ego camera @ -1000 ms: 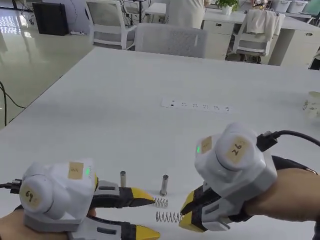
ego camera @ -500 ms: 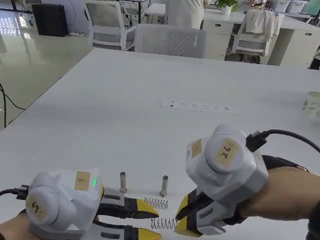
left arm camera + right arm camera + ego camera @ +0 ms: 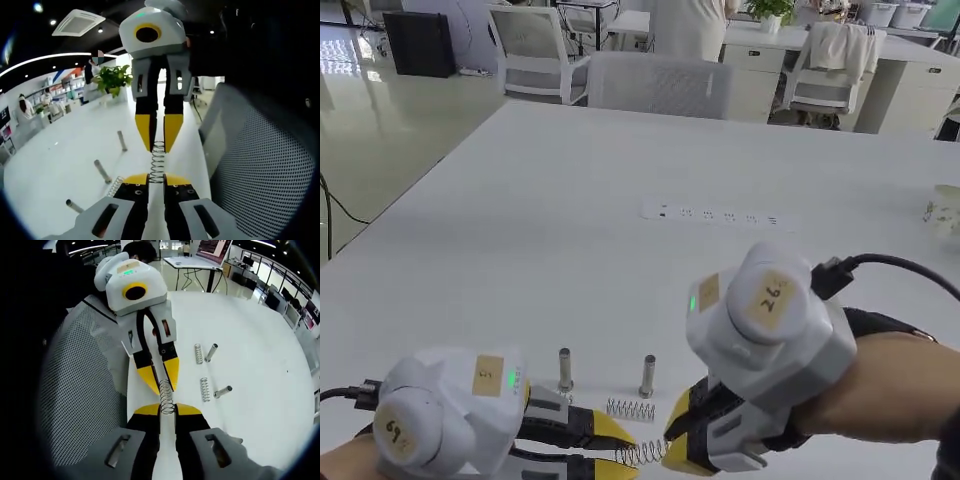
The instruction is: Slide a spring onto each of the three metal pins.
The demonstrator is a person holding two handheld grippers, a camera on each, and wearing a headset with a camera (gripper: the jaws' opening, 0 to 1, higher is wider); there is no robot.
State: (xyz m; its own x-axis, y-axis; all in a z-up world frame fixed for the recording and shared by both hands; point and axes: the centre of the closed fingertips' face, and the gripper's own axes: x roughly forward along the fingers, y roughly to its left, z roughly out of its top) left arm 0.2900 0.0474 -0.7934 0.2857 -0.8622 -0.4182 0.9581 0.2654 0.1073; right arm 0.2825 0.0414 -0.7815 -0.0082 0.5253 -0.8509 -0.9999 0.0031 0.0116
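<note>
- The left hand-held gripper (image 3: 156, 179) and the right hand-held gripper (image 3: 167, 410) are each closed on one end of the same thin coiled steel spring (image 3: 157, 159). The spring spans the gap between their yellow tips, close to the near edge of the white desk (image 3: 620, 250).
- The three short grey metal pins (image 3: 102, 171) stand bare, a little farther in from the held spring.
- Two loose springs (image 3: 204, 389) lie on the desk just beside the pins.
- The step in hand looks like passing the spring to one hand-held gripper before threading it. One side should let go so that an open end of the coil is free.
- The holding jaws should pinch lightly near the other end, so the coils are not crushed.
- The coil's axis should line up over an upright pin and go straight down. A tilted approach could snag a turn or knock the pin over.
</note>
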